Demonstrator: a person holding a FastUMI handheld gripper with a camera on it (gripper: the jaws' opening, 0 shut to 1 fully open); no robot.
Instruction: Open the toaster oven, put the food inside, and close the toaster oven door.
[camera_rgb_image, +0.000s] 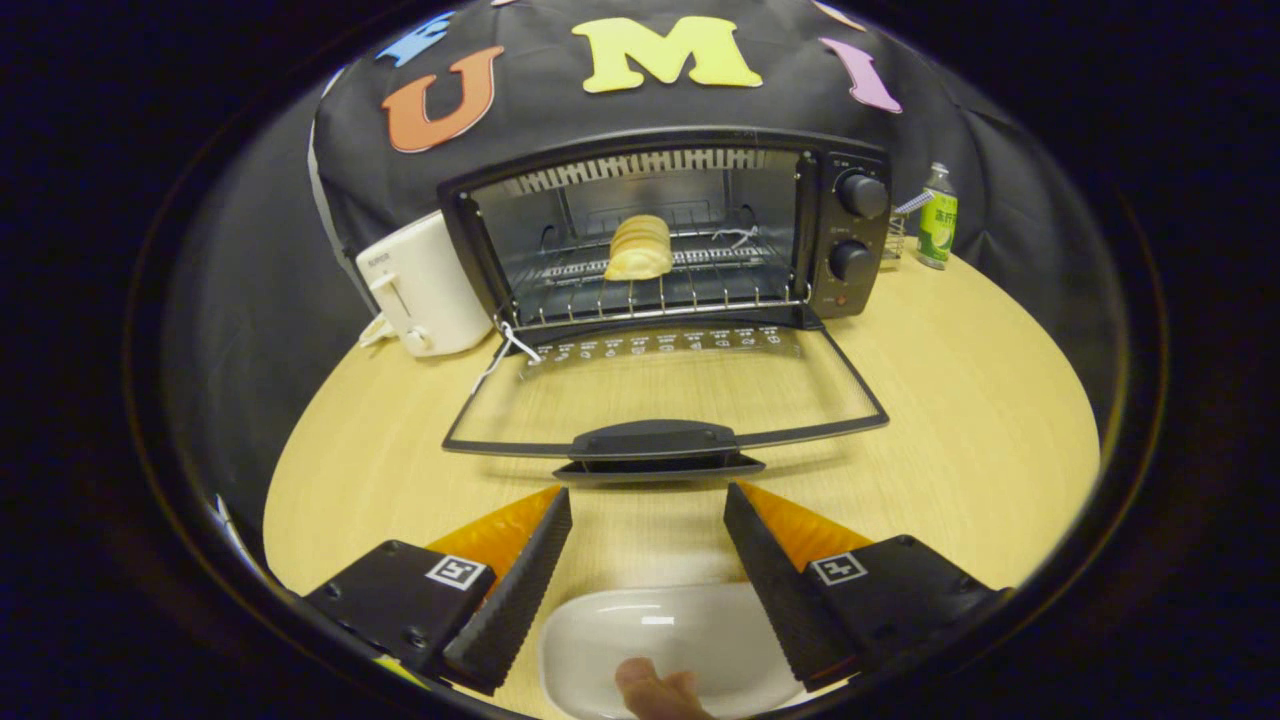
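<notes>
Beyond the open, empty claw (648, 510), the toaster oven's door (665, 395) lies flat on the surface (960, 400), bread (640, 248) racked inside; its stiff handle (655, 440) looks easiest to grip.

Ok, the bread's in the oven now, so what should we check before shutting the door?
1. Food inside: ok. The bread sits on the rack in the toaster oven.
2. Door state: the door lies fully open, flat over the table; closing is not yet done.
3. Door path: ok, nothing rests on the glass.
4. Tool: ok, open and holding nothing, just short of the door handle.
5. White plate: ok, empty, between the fingers, away from the door.
6. String at the hinge: cannot tell whether it will catch.
</notes>
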